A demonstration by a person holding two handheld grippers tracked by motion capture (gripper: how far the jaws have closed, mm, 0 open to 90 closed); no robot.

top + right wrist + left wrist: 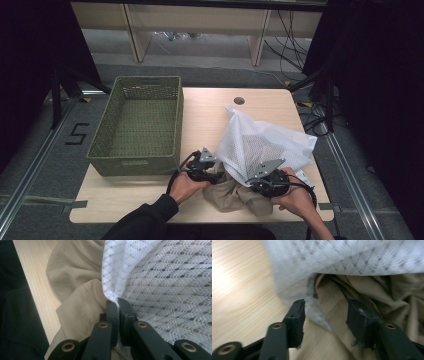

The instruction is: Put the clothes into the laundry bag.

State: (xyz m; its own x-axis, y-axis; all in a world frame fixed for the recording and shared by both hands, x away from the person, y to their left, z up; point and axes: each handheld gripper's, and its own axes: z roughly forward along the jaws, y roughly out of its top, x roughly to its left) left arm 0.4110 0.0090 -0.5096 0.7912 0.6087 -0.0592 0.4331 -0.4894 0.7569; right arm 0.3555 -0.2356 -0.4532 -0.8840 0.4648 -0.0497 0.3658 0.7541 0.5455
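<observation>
I see the wooden table, and on it, right of the green basket, the white mesh bag over a beige cloth. Both look soft and light; the hem is the best hold. My right gripper pinches the mesh hem; my left gripper stands apart around it.

Green woven basket sits at nine o'clock on the pale wooden surface, overhanging its left edge; a round cable hole at twelve.
</observation>
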